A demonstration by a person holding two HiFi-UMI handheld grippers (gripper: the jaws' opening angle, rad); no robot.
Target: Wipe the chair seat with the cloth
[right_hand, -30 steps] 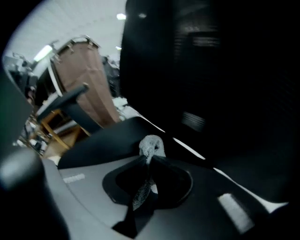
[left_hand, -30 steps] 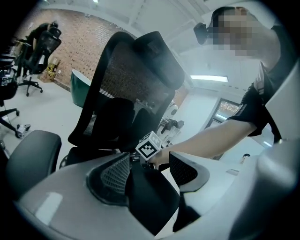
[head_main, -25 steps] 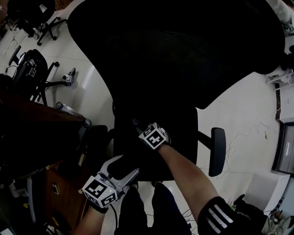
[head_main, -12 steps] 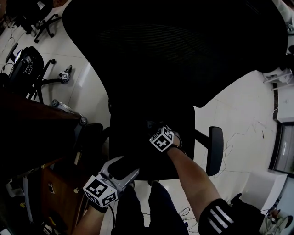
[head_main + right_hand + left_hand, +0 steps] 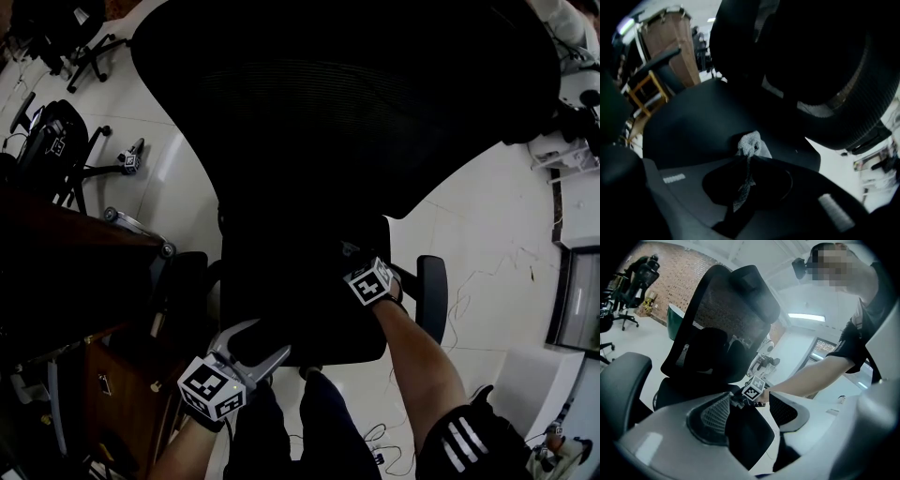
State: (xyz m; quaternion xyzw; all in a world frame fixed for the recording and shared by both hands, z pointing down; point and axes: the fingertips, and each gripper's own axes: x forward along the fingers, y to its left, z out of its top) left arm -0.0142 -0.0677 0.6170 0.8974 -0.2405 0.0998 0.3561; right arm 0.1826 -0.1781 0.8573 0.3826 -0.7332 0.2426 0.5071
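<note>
The black office chair fills the head view, with its seat (image 5: 300, 300) below the big mesh backrest (image 5: 356, 103). My right gripper (image 5: 347, 253) rests on the seat's right side, shut on a grey cloth (image 5: 751, 143). The cloth bunches out past the jaws and presses on the seat (image 5: 703, 122). In the head view the cloth is too dark to make out. My left gripper (image 5: 255, 339) stands open at the seat's front left edge, the edge lying between its pads (image 5: 715, 413). The left gripper view shows the right gripper's marker cube (image 5: 752, 391).
The chair's right armrest (image 5: 431, 295) lies just right of my right gripper, and the left armrest (image 5: 192, 281) stands beside a dark wooden desk (image 5: 75, 272). Other office chairs (image 5: 56, 141) stand on the white tiled floor (image 5: 487, 234) at far left. Cables trail on the floor at right.
My right gripper has slid to the right across the seat with the cloth. The left gripper has stayed at the front left edge.
</note>
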